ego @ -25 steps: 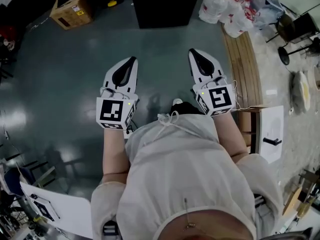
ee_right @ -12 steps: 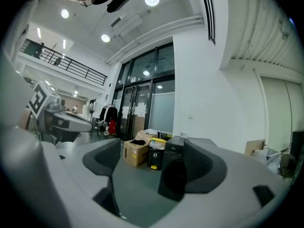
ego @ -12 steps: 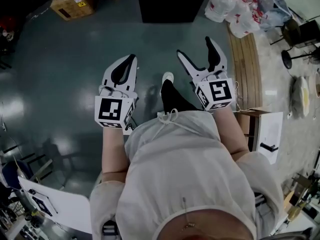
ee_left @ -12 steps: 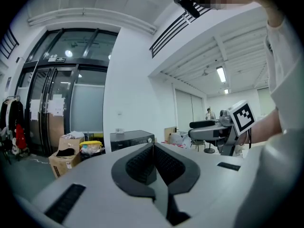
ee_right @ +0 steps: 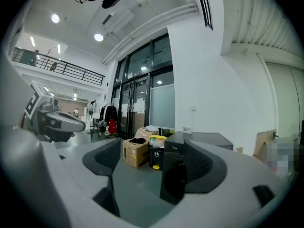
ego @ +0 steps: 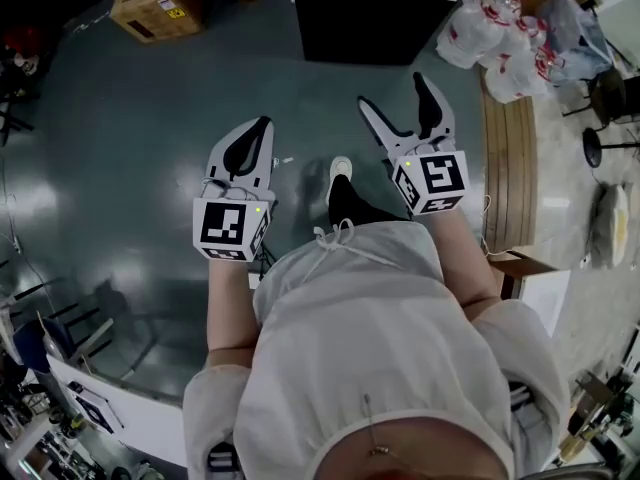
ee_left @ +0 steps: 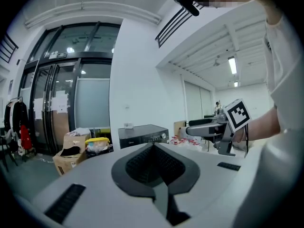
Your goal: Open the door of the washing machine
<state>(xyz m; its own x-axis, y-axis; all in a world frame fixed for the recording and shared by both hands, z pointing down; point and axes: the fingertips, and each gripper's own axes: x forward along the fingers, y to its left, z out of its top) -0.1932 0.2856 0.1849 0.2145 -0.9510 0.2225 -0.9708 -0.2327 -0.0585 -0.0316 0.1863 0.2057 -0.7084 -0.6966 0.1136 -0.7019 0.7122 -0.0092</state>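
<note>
Left tongs [ego: 260, 125]: pressed together, tip to tip, with nothing between them; held out level over the floor [ego: 120, 158].
Right tongs [ego: 395, 93]: spread wide and pinching nothing; only bare floor lay between the two tips in the head view.
Tongs to each other: side by side, the right one reaching a little farther ahead.
Shoe [ego: 341, 167]: a pale toe on the floor between the two tongs.
Washing machine [ego: 370, 13]: a dark box standing on the floor by the white wall, ahead of both tongs and well apart from them; in the right gripper view it showed between the spread jaws, far off.
Door [ee_right: 176, 180]: round, on the machine's dark front; it looked shut, though the front was too dark to be sure.
Cardboard box [ego: 155, 3]: on the floor left of the machine, top flaps open.
White bags [ego: 500, 38]: heaped on the floor right of the machine.
</note>
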